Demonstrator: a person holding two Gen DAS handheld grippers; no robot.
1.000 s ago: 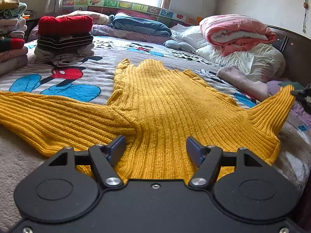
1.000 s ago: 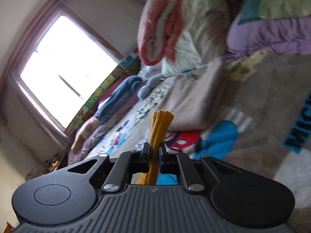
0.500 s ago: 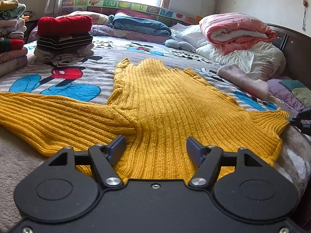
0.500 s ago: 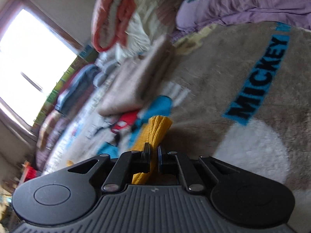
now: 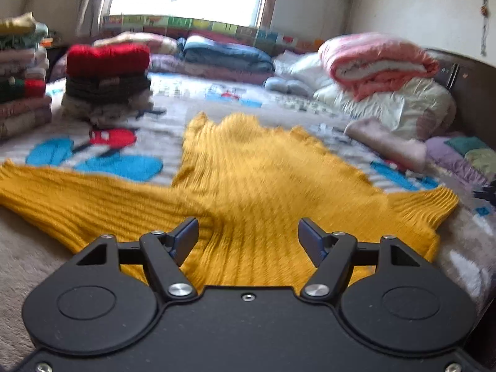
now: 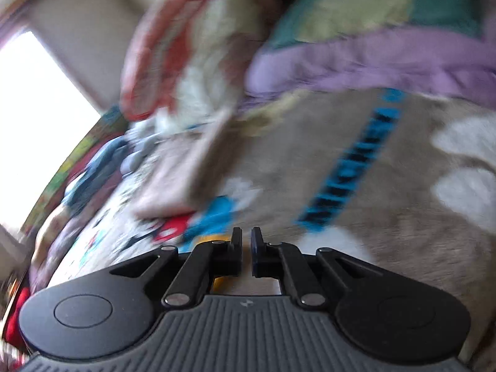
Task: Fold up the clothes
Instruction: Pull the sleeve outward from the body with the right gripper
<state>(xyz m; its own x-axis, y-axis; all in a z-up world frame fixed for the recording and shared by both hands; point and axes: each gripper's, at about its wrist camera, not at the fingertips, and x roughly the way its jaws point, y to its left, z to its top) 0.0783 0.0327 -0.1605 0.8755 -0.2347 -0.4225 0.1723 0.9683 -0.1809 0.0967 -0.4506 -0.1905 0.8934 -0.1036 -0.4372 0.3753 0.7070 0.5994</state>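
— What do you see from the left wrist?

— My left gripper point(image 5: 248, 238) hangs over one yellow ribbed sweater point(image 5: 248, 179) that lies spread flat on the bed point(image 5: 21, 257), with one sleeve stretched to the left. The two fingers stand wide apart and nothing is between them. Behind the sweater I count two piles of folded clothes: one pile with a red knit on top point(image 5: 107, 83) and a taller one at the left edge point(image 5: 21, 74). At the right is one rolled pink blanket point(image 5: 376, 62) on white bedding.

— And from the right wrist?

— The picture is blurred. My right gripper point(image 6: 246, 243) is almost closed, only a narrow slit is between the two fingers, and I see no cloth in it. A small piece of yellow shows just beside its left finger. Under it is the cartoon blanket point(image 6: 403, 248) with blue letters.
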